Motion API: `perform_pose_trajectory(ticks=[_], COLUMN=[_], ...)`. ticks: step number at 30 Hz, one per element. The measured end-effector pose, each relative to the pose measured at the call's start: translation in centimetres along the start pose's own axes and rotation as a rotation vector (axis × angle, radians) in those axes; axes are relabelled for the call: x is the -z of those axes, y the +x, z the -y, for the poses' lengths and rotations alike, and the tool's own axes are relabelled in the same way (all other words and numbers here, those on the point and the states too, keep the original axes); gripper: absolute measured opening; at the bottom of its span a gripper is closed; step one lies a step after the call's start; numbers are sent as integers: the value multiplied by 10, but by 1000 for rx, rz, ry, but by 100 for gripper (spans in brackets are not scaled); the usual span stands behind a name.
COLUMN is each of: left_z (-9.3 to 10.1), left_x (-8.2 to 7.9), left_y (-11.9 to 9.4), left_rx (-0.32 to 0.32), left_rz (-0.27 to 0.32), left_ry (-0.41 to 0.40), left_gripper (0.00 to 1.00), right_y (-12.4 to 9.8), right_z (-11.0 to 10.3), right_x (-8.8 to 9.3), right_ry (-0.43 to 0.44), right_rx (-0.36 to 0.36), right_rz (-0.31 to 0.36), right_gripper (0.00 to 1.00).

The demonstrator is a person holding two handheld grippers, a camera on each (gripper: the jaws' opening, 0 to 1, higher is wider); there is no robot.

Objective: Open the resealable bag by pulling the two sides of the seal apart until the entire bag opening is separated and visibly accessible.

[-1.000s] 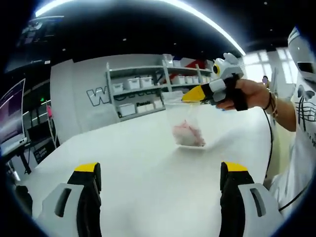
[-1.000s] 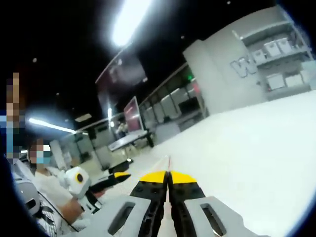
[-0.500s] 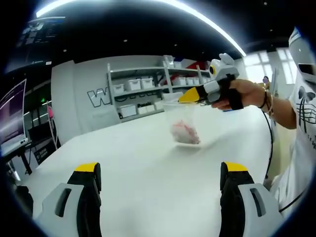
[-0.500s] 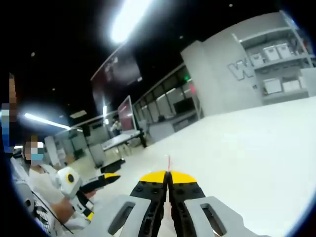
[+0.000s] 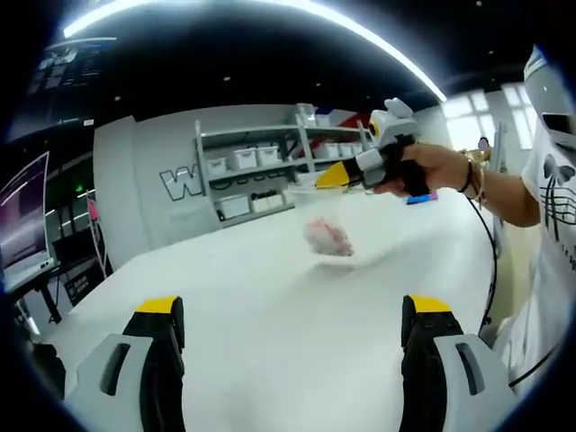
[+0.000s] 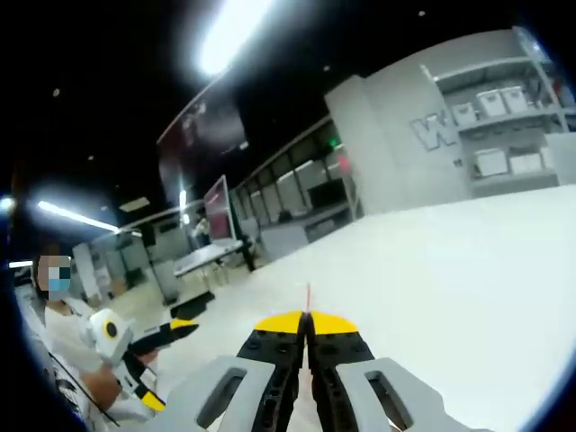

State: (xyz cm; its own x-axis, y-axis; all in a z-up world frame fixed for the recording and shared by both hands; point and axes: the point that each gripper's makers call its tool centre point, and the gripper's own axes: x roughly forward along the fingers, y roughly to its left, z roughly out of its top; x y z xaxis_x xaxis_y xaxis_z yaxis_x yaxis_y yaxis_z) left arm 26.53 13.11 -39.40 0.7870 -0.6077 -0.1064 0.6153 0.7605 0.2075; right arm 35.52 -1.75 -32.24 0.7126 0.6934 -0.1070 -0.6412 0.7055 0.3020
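Note:
In the left gripper view a clear resealable bag (image 5: 324, 219) with a pink lump (image 5: 328, 238) inside hangs just above the white table (image 5: 270, 306). My right gripper (image 5: 335, 176), held by a hand, is shut on the bag's top edge. My left gripper (image 5: 292, 310) is open, its yellow-tipped jaws wide apart and well short of the bag. In the right gripper view my right gripper (image 6: 307, 320) has its jaws pressed together on the thin bag edge (image 6: 309, 297), which carries a red line. My left gripper (image 6: 171, 331) shows at the lower left there.
Grey shelves with white bins (image 5: 252, 166) stand behind the table's far edge. A monitor (image 5: 22, 225) stands at the left. A person's arm (image 5: 504, 193) with a cable reaches in from the right. More desks and screens (image 6: 216, 243) lie beyond the table.
The right gripper has lifted the bag off the table and carried it up and slightly left. The left gripper stays open and in place.

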Motion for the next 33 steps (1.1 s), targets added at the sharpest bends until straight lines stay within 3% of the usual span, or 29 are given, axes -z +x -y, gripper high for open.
perform_pose_trajectory(ticks=[33], left_z=[-5], left_x=[0], left_y=[0], left_rx=[-3], left_rz=[6], left_ry=[-12], left_gripper=[100], right_y=[34], right_z=[42], right_x=[-15], right_ry=[-18], right_rx=[77], right_rz=[-29], right_gripper=[0])
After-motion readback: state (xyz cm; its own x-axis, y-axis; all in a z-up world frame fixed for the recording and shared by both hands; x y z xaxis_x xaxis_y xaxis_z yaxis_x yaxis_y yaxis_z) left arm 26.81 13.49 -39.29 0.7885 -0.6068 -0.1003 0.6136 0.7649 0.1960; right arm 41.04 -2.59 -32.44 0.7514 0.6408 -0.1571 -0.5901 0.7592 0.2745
